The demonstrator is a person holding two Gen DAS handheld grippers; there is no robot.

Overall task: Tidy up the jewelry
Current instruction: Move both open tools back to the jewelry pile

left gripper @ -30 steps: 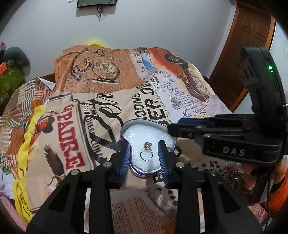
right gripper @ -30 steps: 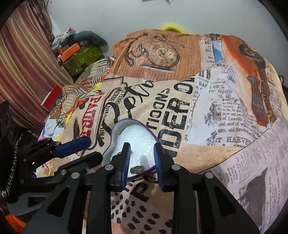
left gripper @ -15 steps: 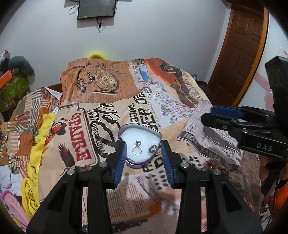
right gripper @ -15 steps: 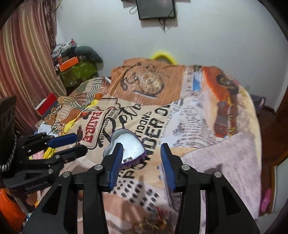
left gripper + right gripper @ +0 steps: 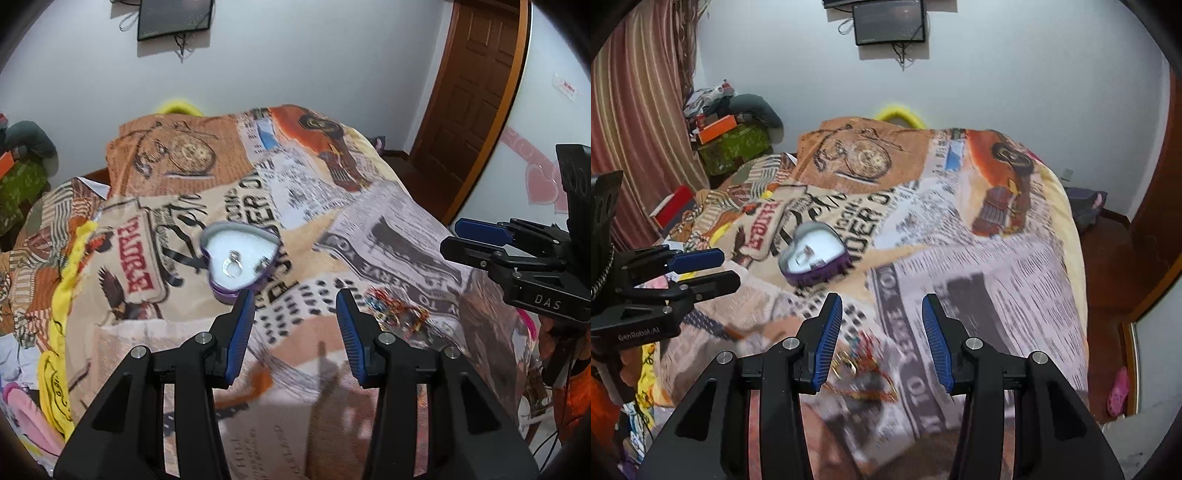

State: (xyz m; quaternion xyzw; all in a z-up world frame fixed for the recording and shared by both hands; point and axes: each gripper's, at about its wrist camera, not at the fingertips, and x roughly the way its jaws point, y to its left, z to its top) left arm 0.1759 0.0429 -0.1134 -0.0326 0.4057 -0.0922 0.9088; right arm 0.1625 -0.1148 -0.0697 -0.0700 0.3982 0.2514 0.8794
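On the newspaper-print bedspread [image 5: 997, 258], the tangled red-and-gold jewelry pile [image 5: 866, 373] lay just below the wide-open, empty right gripper [image 5: 882, 339], nearer than the equally empty left gripper [image 5: 295, 332].

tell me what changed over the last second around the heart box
Both grippers pulled back from the heart box: the left gripper and right gripper now hang open, empty. The right one let go a second ring beside the first ring. The box and the jewelry pile stayed put.
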